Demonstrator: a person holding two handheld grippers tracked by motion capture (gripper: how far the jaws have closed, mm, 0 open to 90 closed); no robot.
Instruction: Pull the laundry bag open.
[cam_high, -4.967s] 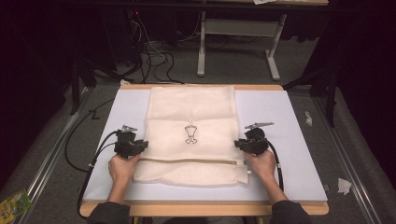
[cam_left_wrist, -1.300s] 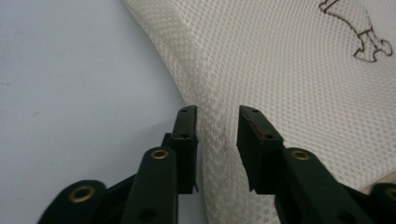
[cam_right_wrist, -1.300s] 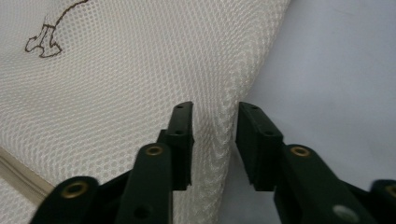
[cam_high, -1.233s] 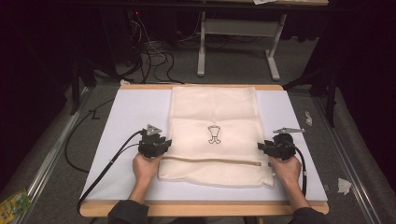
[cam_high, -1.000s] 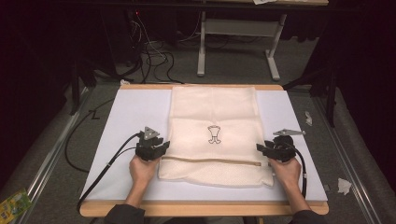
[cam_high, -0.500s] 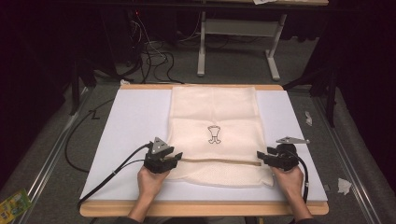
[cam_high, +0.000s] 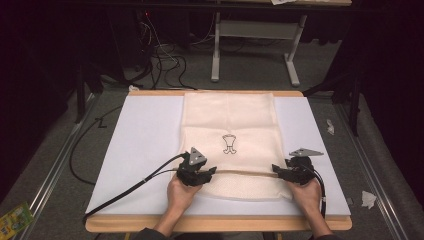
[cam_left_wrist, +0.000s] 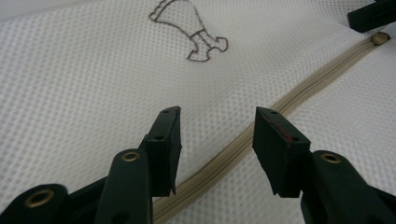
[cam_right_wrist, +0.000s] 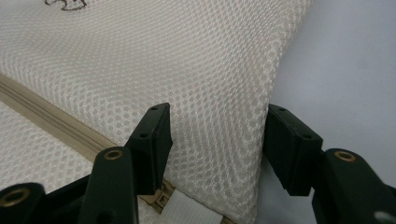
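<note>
A cream mesh bag (cam_high: 230, 122) with a small dark logo (cam_high: 229, 144) lies flat on the white mat. A beige zipper (cam_high: 245, 173) crosses its near part. My left gripper (cam_high: 210, 173) rests on the bag's left side. In the left gripper view it (cam_left_wrist: 217, 121) is open, with the zipper (cam_left_wrist: 261, 126) running between its jaws and the logo (cam_left_wrist: 189, 32) beyond. My right gripper (cam_high: 276, 173) is at the bag's right edge. In the right gripper view it (cam_right_wrist: 218, 116) is open and straddles that mesh edge (cam_right_wrist: 261, 121), beside the zipper (cam_right_wrist: 51, 123) and its end tab (cam_right_wrist: 187, 205).
The white mat (cam_high: 145, 145) covers a wooden table (cam_high: 215, 224). Black cables (cam_high: 125, 190) trail left from my left gripper. Paper scraps (cam_high: 369, 199) lie on the floor at right, and a table frame (cam_high: 255, 30) and cords stand beyond the far edge.
The bag has shifted right from five seconds ago. In the last second my left gripper slid right and nearer onto the zipper, and my right gripper moved nearer to the zipper's end.
</note>
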